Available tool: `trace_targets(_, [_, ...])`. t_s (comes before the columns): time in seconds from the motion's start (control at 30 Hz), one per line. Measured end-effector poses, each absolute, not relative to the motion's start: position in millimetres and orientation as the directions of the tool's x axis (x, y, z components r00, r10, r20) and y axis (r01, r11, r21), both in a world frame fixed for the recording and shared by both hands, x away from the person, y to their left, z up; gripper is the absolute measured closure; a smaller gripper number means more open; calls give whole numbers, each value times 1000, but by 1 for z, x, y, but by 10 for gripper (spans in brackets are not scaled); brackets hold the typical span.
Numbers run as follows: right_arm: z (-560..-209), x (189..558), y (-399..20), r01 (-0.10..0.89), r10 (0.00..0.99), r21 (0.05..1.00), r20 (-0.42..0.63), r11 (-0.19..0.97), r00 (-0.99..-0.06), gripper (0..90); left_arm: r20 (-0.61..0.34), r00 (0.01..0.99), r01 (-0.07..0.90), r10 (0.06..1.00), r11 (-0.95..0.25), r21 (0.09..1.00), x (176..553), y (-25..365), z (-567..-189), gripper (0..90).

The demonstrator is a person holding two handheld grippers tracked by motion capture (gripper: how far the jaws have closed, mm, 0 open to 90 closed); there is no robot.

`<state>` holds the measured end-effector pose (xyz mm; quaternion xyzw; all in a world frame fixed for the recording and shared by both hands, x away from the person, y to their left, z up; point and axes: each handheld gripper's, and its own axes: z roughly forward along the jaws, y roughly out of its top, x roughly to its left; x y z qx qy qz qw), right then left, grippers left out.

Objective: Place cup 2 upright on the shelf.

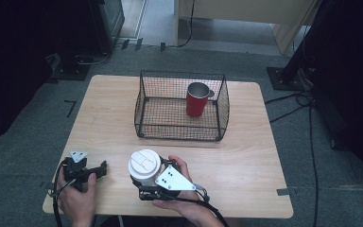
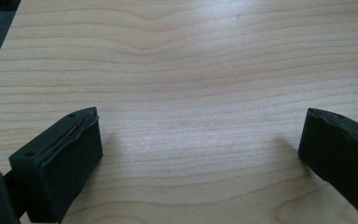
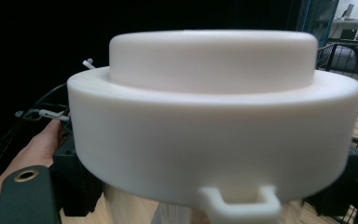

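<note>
My right gripper sits near the table's near edge, a little right of centre, with its jaws clamped on a paper cup with a white lid. In the right gripper view the lid stands so close that I can't quite make out the pads, though the dark jaws hug the cup's body on both sides. The cup stands upright, and whether its base touches the wood I cannot tell. My left gripper rests at the near left corner, jaws spread wide over bare wood. Farther off, a wire basket holds a red mug upright in its right half.
</note>
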<state>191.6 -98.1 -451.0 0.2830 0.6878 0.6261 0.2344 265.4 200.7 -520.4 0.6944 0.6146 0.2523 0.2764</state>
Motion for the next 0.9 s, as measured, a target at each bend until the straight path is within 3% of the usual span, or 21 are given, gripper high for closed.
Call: trace_targets(0.9, [-420,216,-107,61,729,998,43,-1,-683,158,9,116,714,993,-90,694,265,201,-520,1])
